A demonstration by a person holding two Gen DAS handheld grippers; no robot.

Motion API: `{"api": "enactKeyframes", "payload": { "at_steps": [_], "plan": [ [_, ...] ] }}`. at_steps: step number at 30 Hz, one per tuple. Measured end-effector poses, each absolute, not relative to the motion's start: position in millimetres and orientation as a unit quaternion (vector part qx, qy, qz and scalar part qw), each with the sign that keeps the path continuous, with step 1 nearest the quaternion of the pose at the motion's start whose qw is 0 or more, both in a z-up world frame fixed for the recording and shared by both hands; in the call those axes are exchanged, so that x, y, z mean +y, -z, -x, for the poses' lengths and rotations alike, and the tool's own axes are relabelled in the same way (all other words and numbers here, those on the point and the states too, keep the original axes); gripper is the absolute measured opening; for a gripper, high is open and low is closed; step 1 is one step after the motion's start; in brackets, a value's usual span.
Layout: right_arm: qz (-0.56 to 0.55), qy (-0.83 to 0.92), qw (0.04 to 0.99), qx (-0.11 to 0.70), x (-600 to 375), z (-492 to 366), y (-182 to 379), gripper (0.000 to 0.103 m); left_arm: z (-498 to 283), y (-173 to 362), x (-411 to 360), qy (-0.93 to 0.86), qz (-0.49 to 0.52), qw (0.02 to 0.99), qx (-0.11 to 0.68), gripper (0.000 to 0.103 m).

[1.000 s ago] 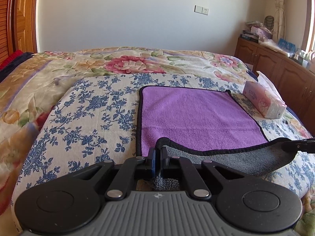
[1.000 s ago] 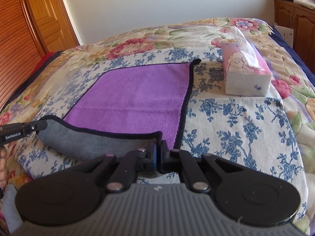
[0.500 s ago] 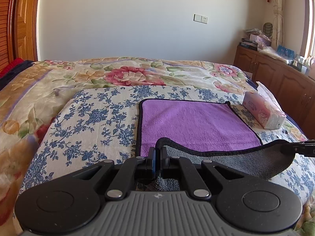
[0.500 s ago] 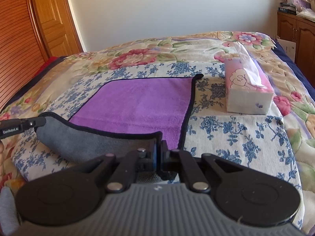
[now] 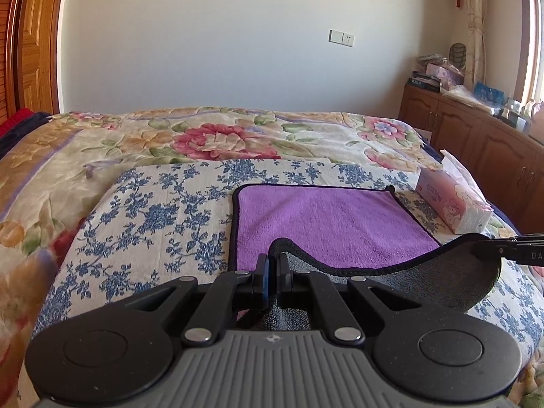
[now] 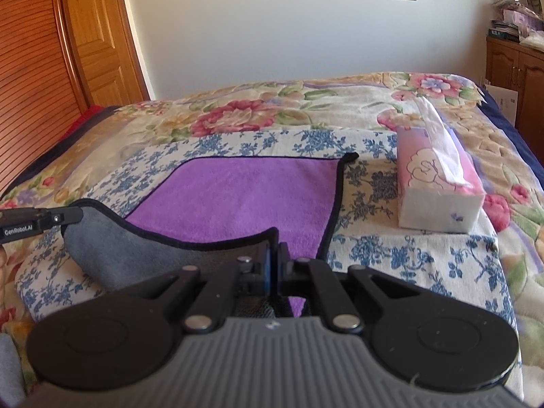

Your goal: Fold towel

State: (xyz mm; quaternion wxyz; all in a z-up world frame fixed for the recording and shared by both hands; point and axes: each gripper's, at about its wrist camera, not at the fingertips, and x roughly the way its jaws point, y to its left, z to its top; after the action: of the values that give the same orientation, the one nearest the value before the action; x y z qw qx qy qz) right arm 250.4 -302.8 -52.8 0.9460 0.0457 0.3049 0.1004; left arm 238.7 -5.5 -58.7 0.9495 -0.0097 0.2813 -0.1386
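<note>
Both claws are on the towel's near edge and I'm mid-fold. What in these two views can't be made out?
- Towel near corners: both views, pinched between the fingers of the left claw and right claw, with the bodies blocking below.
- Grey underside: sags; contact with the bed unclear.
- Tissue box print: too small.
- Dresser clutter: blurred.

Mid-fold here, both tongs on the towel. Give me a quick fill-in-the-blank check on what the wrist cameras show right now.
1. Each of the tongs, left and right, is shut on a near ____ of the towel.
2. The towel's top face is purple; its lifted underside is ____.
3. The towel is edged with a ____ border.
4. The tissue box lies to the towel's ____.

Missing words: corner; grey; black; right
</note>
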Motion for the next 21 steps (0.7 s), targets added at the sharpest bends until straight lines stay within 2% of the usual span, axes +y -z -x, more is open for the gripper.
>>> {"api": "enactKeyframes", "payload": {
  "at_steps": [21],
  "plan": [
    [-0.026, -0.109, 0.951, 0.288, -299.9, -270.4, 49.3, 0.004, -252.8, 49.8, -9.8, 0.138, 0.000, 0.952, 0.273, 0.005]
  ]
}}
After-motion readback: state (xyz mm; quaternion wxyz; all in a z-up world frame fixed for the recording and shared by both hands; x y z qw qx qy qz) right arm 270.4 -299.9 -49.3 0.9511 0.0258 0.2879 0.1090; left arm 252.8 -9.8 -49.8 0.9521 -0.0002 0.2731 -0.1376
